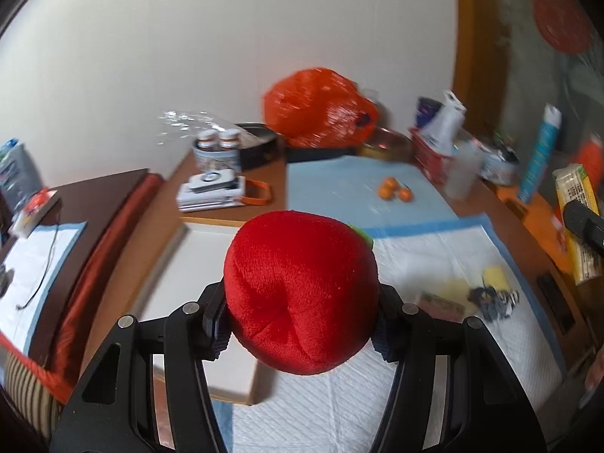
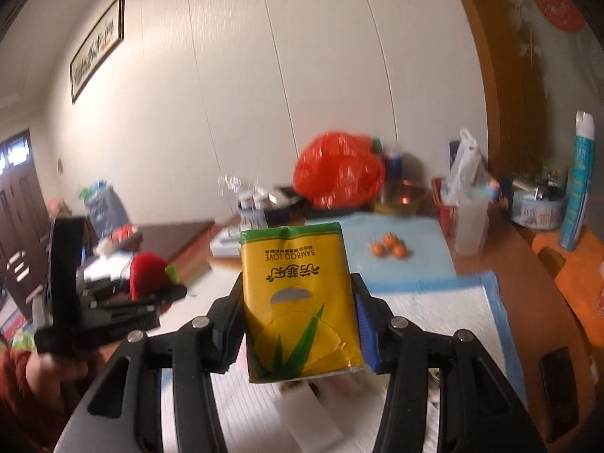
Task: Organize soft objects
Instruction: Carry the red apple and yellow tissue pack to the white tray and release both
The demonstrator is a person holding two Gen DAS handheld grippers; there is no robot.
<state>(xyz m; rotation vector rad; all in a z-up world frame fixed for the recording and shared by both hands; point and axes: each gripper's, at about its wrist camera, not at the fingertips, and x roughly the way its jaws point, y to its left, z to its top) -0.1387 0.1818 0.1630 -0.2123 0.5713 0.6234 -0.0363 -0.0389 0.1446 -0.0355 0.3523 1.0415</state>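
Observation:
My left gripper (image 1: 300, 328) is shut on a red plush apple (image 1: 302, 290) with a green leaf, held above the table between a white tray (image 1: 196, 260) and a white quilted pad (image 1: 434, 283). The same plush (image 2: 147, 273) and the left gripper (image 2: 113, 302) show at the left of the right wrist view. My right gripper (image 2: 298, 324) is shut on a yellow tissue pack (image 2: 298, 302) printed "BAMBOO LOVE", held in the air above the pad (image 2: 434, 309). The pack also shows at the right edge of the left wrist view (image 1: 577, 219).
Small yellow and dark items (image 1: 490, 294) lie on the pad. Several small oranges (image 1: 394, 188) sit on a blue mat. An orange plastic bag (image 1: 317, 109), jars (image 1: 219, 143), a red basket (image 1: 434, 154), a spray can (image 1: 540, 151) and boxes crowd the table's back.

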